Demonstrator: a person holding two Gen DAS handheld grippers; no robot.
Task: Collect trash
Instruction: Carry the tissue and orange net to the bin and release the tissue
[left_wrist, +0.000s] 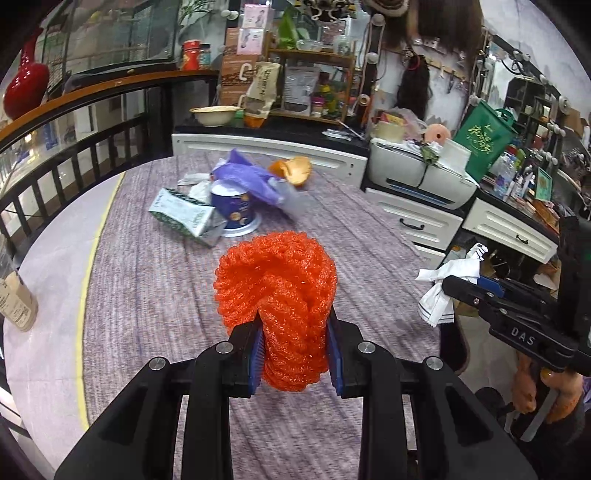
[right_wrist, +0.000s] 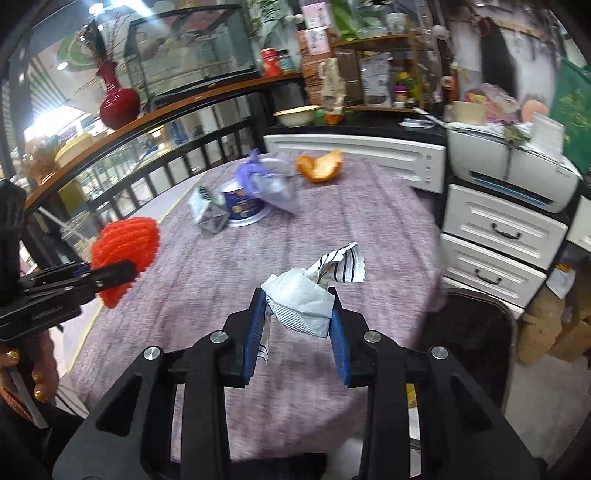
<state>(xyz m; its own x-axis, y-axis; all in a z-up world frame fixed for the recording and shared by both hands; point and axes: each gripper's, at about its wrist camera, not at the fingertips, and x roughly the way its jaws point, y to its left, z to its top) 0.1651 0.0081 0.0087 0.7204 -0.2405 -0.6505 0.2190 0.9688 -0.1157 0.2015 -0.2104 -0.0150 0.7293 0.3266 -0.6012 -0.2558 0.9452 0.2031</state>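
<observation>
Gripping an orange foam fruit net (left_wrist: 275, 291), the left tongs (left_wrist: 295, 354) hover over the purple-clothed surface (left_wrist: 155, 295); beyond lie a crushed carton (left_wrist: 184, 216), blue cup (left_wrist: 234, 210), purple bag (left_wrist: 251, 177) and orange peel (left_wrist: 291, 170). Right wrist view: right tongs (right_wrist: 297, 332) clamp crumpled paper wrappers (right_wrist: 310, 291); a printer (right_wrist: 517, 173) stands right.

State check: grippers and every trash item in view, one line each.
Left gripper: shut on the orange foam net, held above the table.
Right gripper: shut on the crumpled white striped wrapper, held above the table.
Blue paper cup: lying tipped on the purple tablecloth.
Purple plastic bag: draped over the cup.
Green-white carton: crushed, on its side.
Orange peel: loose on the cloth.
</observation>
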